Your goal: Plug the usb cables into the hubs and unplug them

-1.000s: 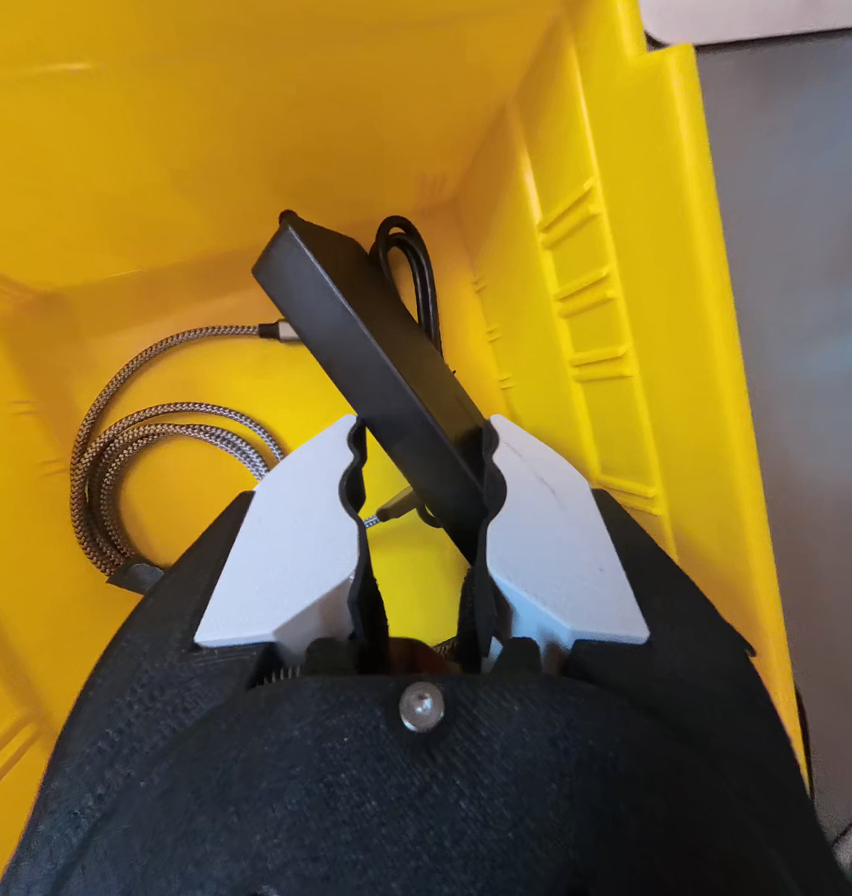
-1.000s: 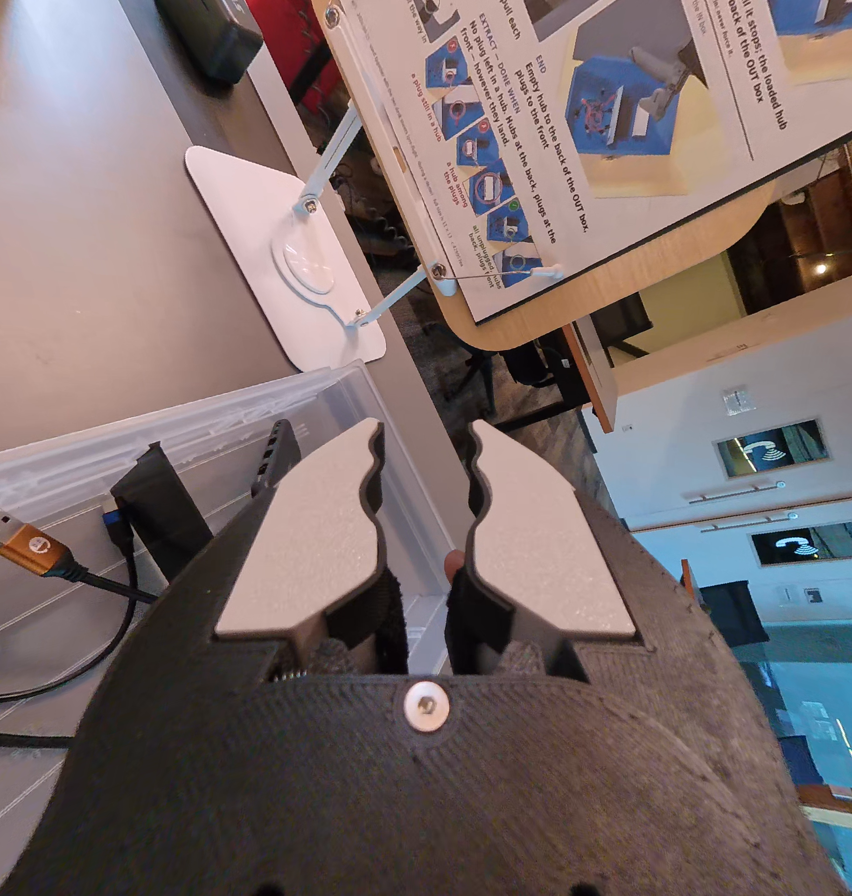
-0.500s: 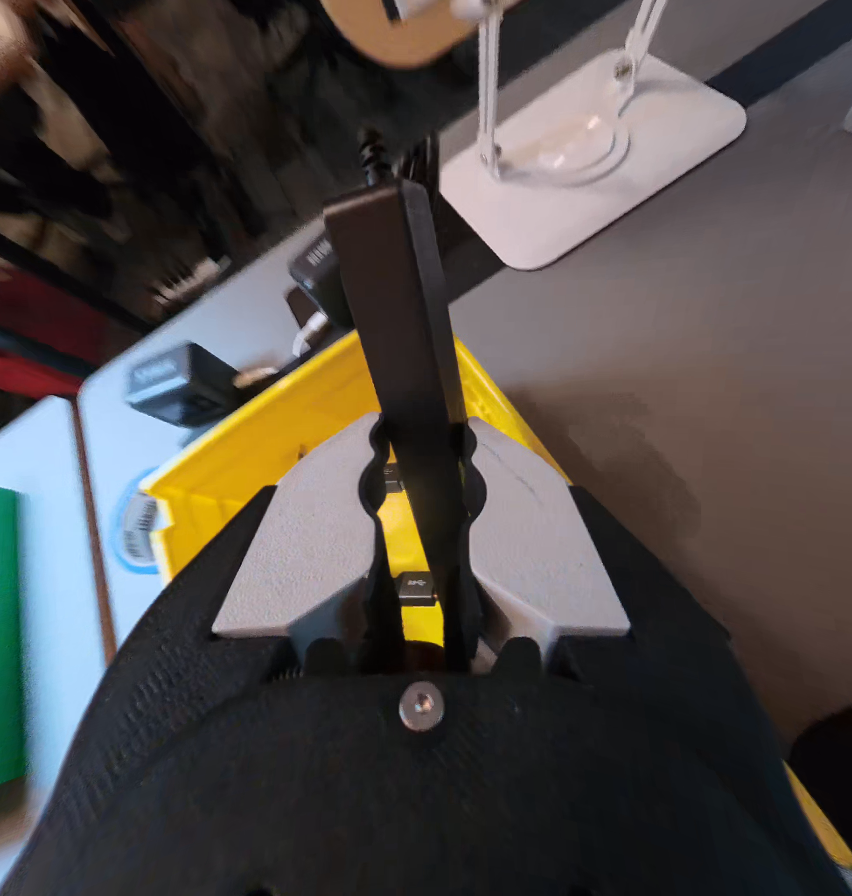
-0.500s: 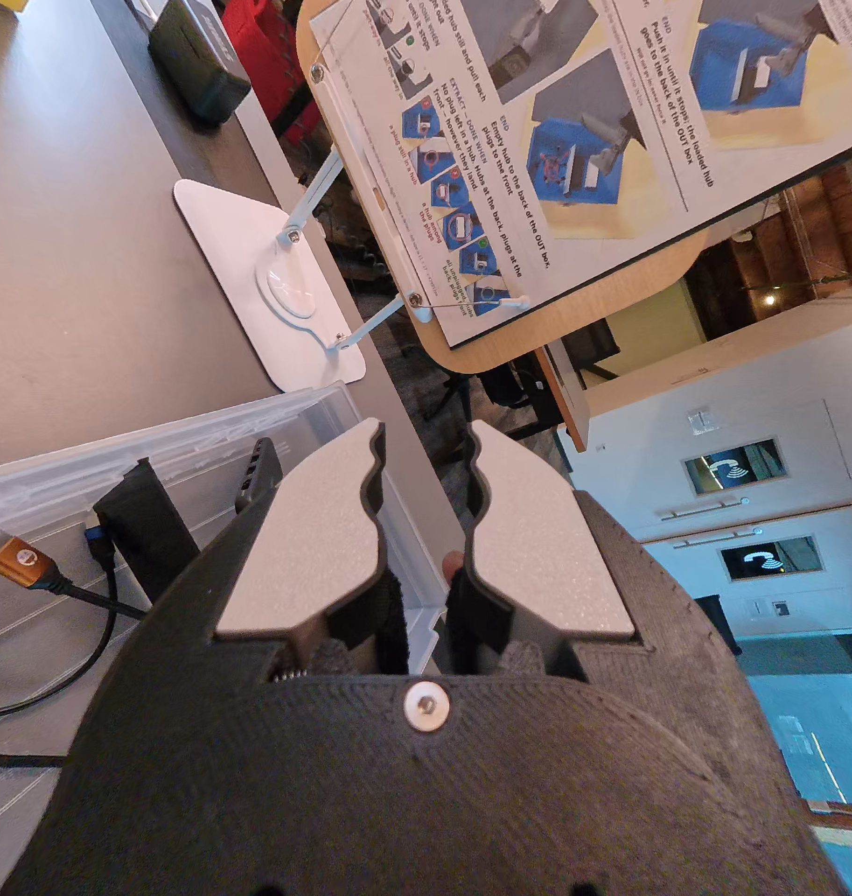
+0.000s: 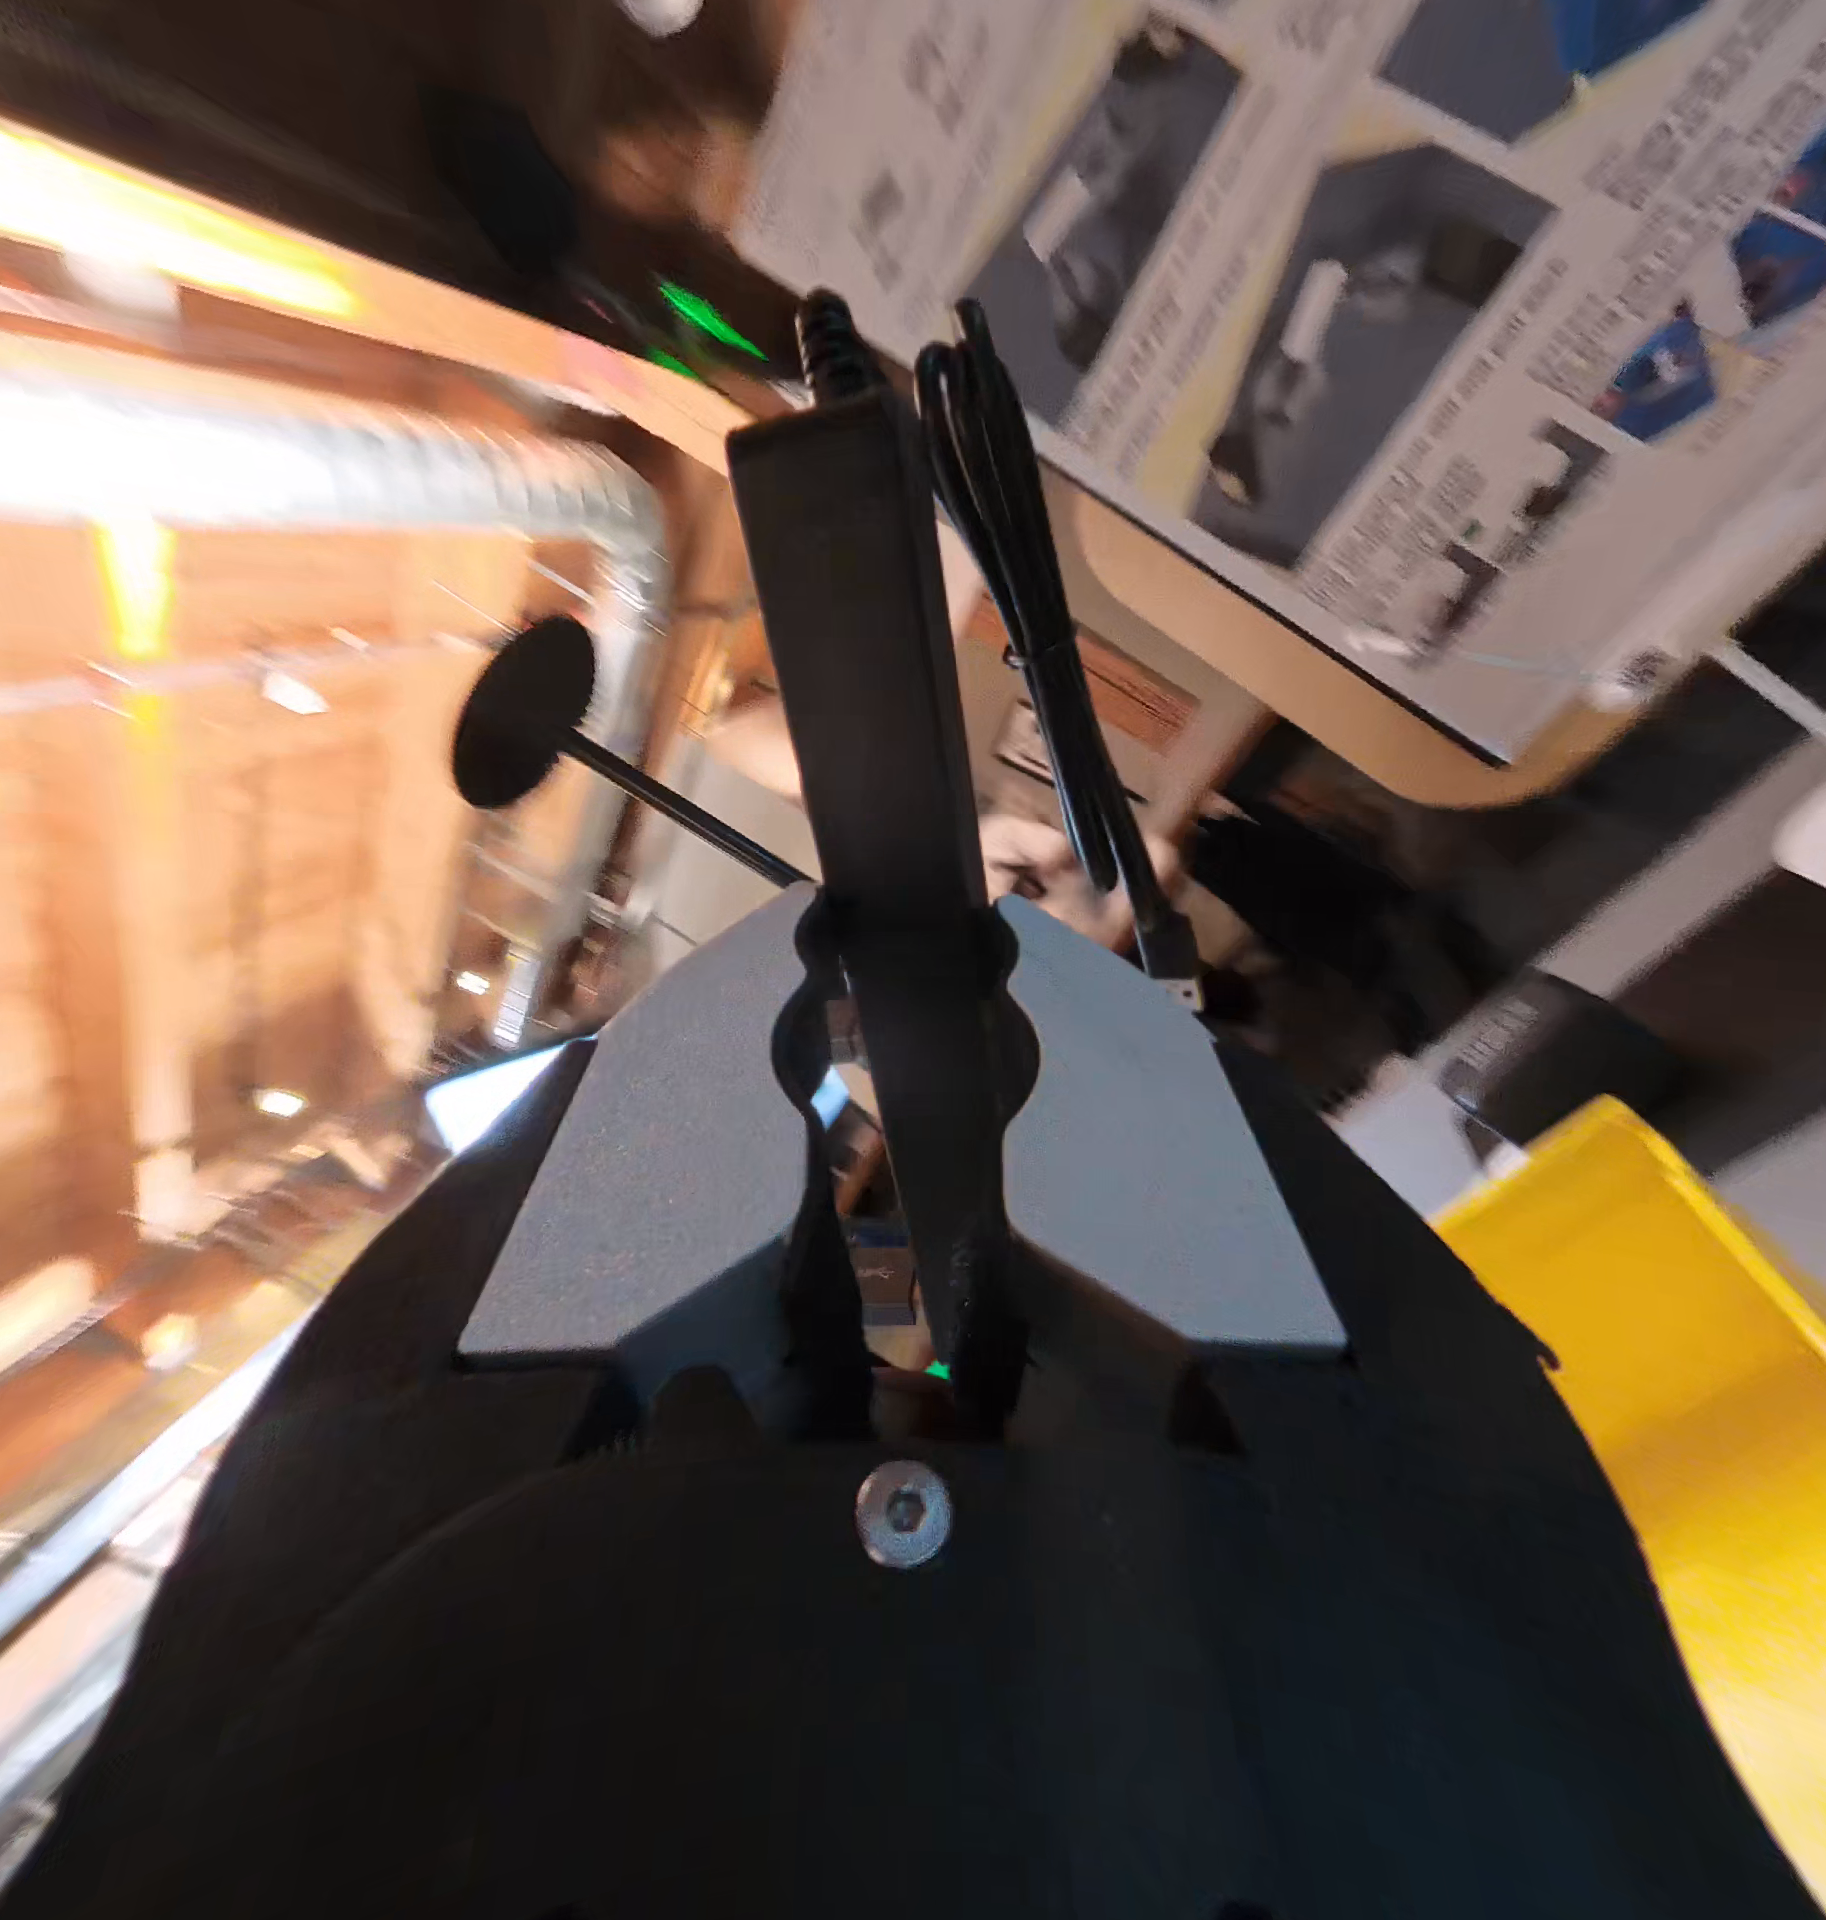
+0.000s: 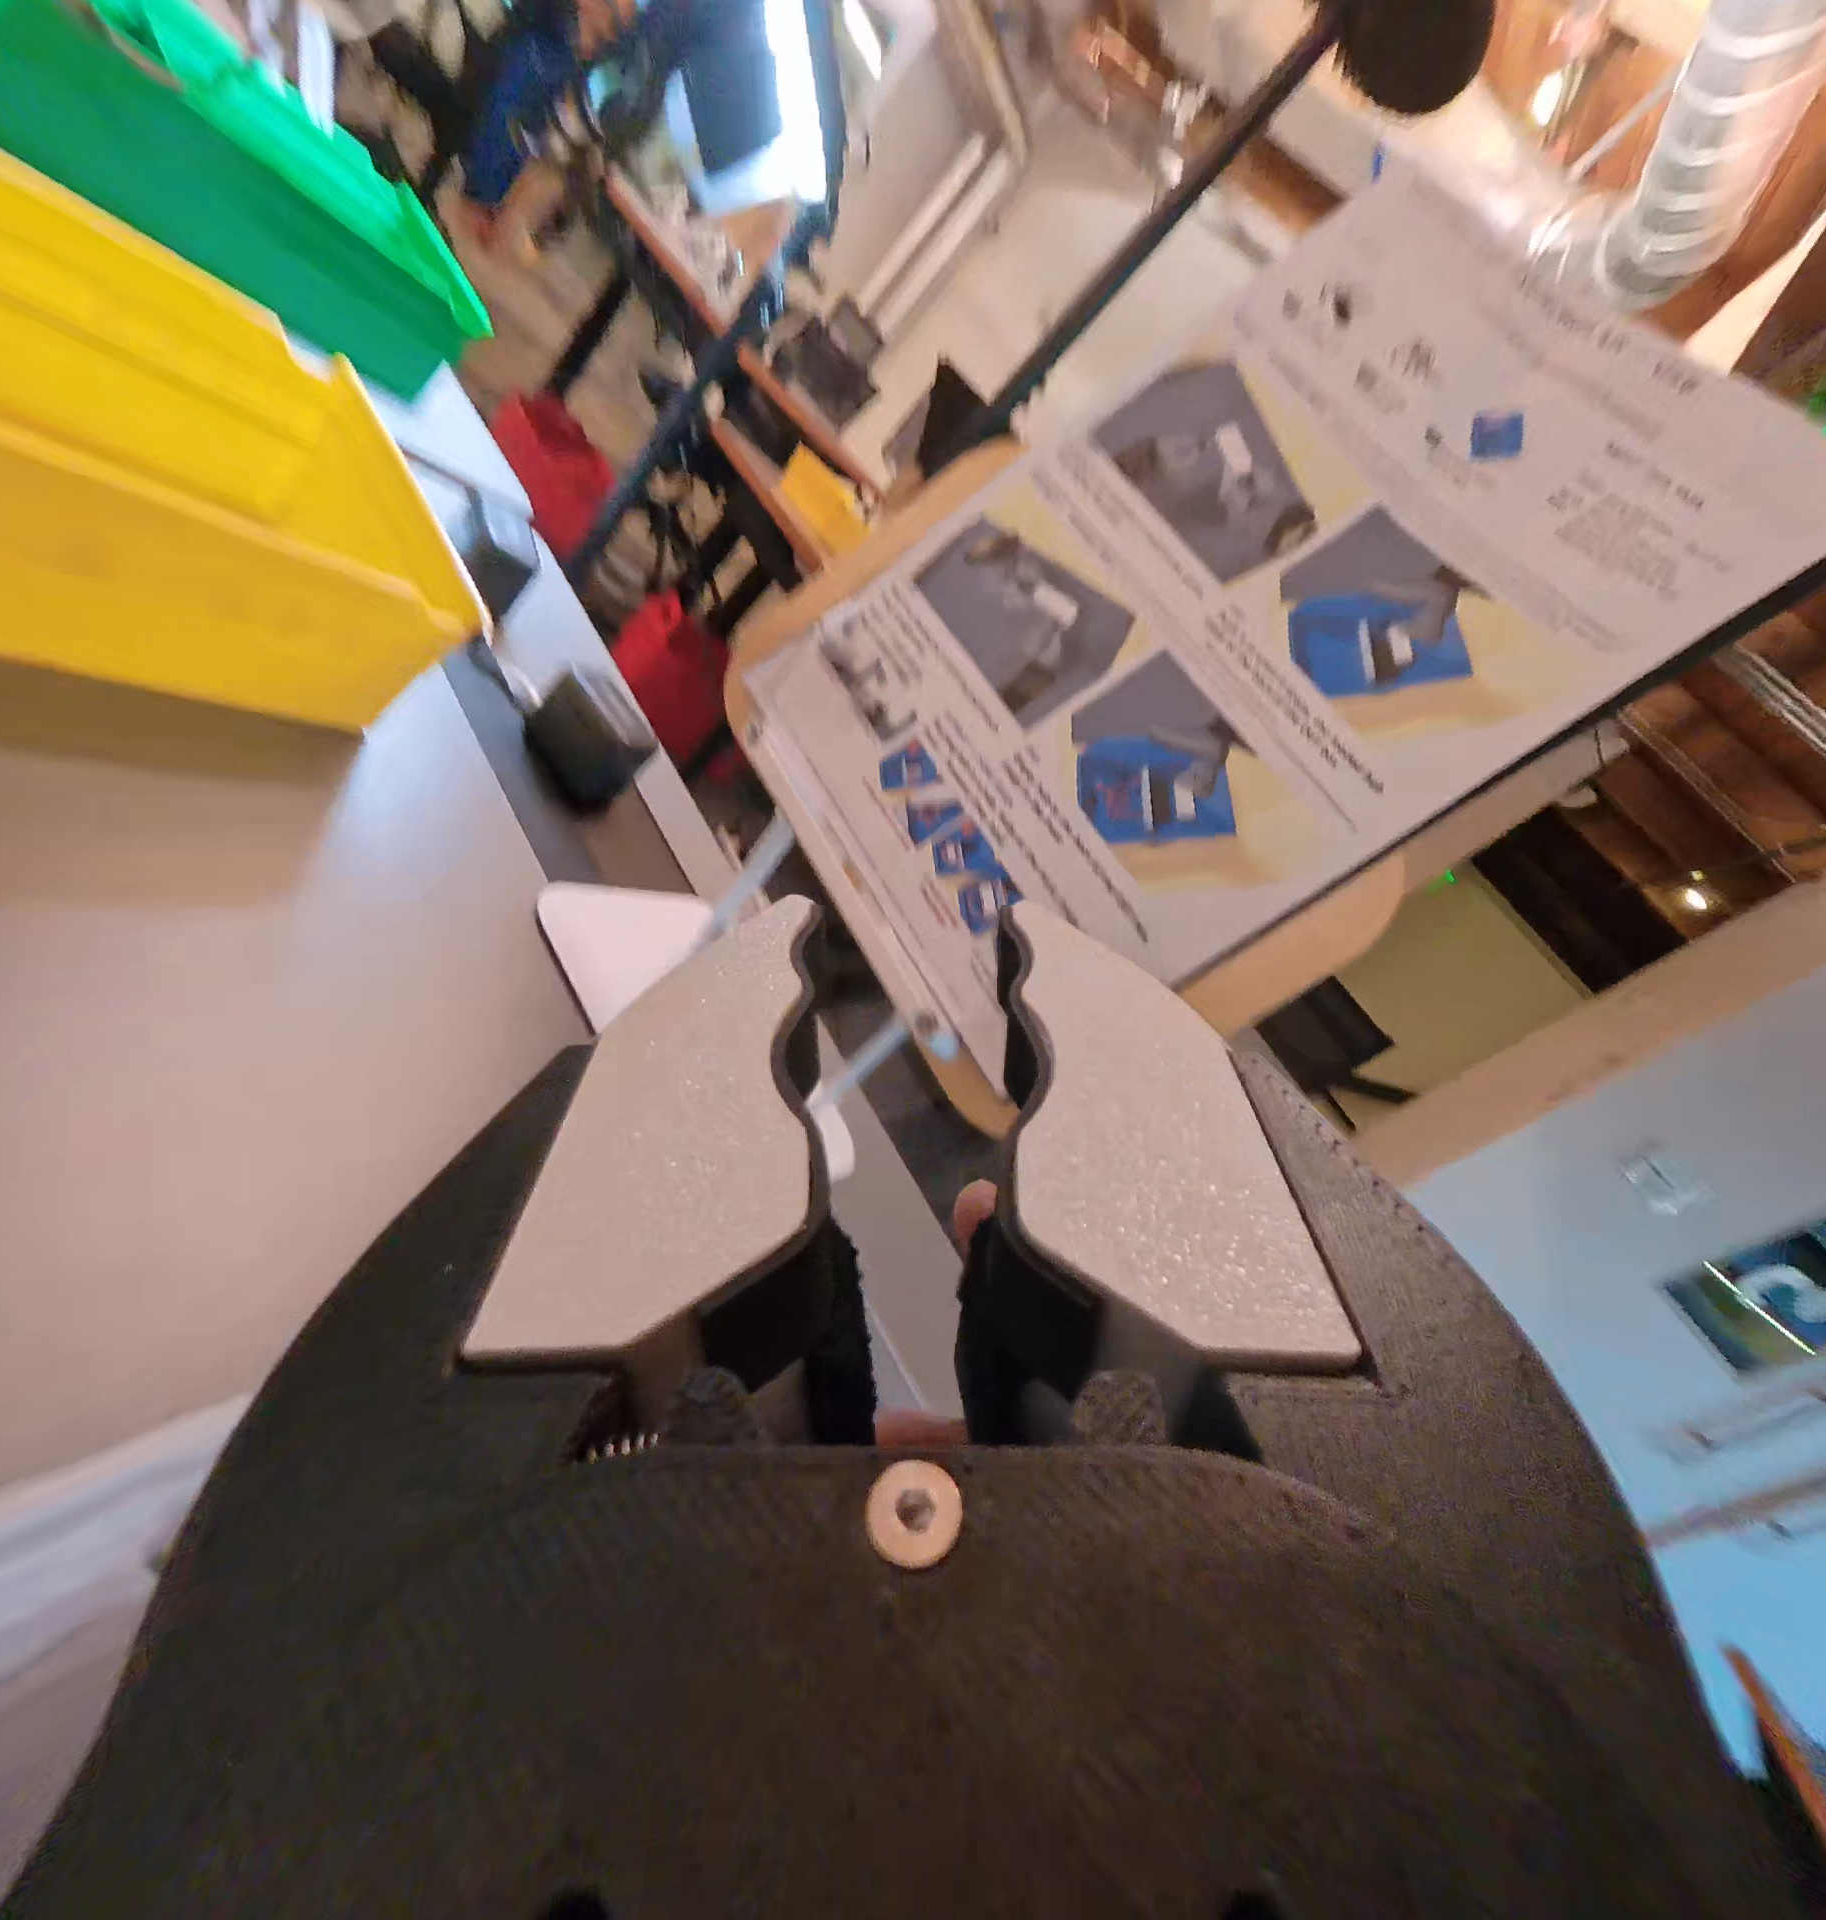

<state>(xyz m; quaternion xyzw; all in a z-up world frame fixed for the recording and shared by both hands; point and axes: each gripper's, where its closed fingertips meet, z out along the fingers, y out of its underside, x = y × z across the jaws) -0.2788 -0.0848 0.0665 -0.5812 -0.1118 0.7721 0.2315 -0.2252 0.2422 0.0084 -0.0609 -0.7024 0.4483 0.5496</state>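
While left tongs [image 5: 904, 935] clamp black hub [image 5: 857, 665] upright, right tongs [image 6: 907, 940] slightly parted, empty

Hub's [image 5: 867, 665] lower end hidden between fingers [image 5: 1117, 1143].

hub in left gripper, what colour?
Black hub, clamped in the left gripper; clearest in the left wrist view.

Both wrist views tilt upward, sharing the instruction board [image 5: 1408, 312].
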